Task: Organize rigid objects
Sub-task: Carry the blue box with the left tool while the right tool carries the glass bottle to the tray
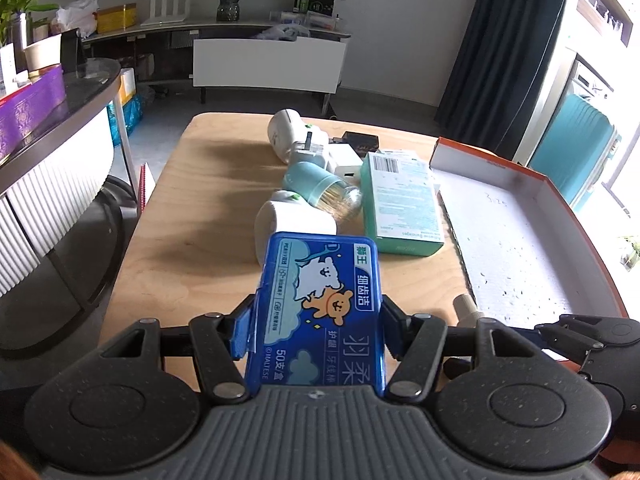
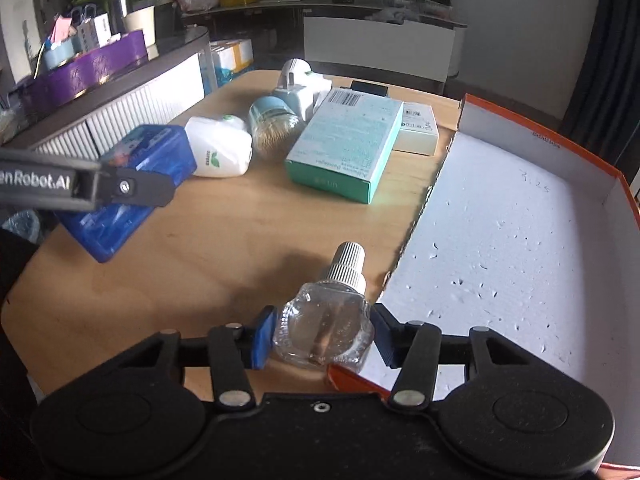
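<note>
My left gripper (image 1: 316,334) is shut on a blue dental-floss box (image 1: 320,304) and holds it above the wooden table (image 1: 192,240); the box also shows in the right wrist view (image 2: 132,188). My right gripper (image 2: 322,338) is shut on a clear glass bottle (image 2: 324,330) with a ribbed white cap (image 2: 348,266), at the near corner of the orange-rimmed white tray (image 2: 500,240). On the table lie a teal carton (image 2: 348,146), a toothpick jar (image 2: 274,126), a white bottle (image 2: 220,148) and a white plug adapter (image 2: 298,96).
A small white box (image 2: 418,128) and a black item (image 2: 370,88) lie behind the carton. A grey counter with a purple box (image 2: 88,68) stands left of the table. A TV bench (image 1: 268,60) is at the far wall.
</note>
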